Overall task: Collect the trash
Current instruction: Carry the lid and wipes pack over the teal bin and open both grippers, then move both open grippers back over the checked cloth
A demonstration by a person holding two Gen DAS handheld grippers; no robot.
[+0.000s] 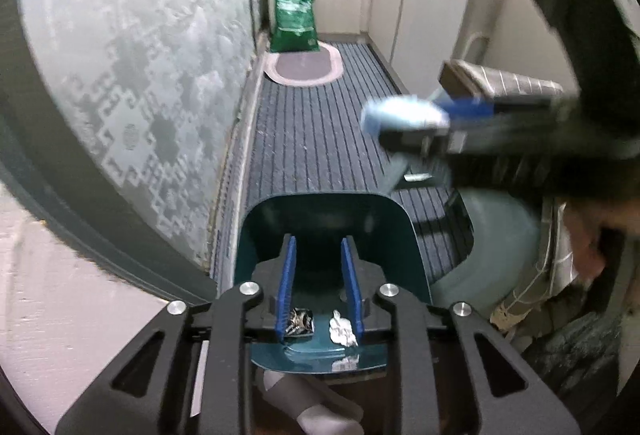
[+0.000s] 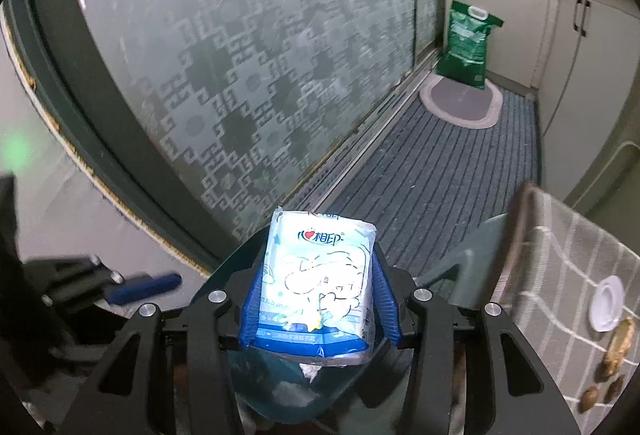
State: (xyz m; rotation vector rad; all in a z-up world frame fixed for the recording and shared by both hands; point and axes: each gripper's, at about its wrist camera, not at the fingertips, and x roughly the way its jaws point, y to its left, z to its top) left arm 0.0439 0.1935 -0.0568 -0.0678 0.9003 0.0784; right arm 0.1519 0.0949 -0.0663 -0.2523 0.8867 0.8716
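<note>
Your right tool (image 2: 320, 309) is clamped on the tissue pack (image 2: 320, 283), carried above the teal dustpan (image 1: 332, 231) so it can drop in. Your left tool (image 1: 319, 275) is apart around the pan's handle; whether it grips, I cannot tell. Crumpled wrapper (image 1: 342, 329) lies at 6 o'clock.

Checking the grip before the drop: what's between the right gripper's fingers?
A tissue pack, clamped between the right gripper fingers above the bin, in the right wrist view.
</note>
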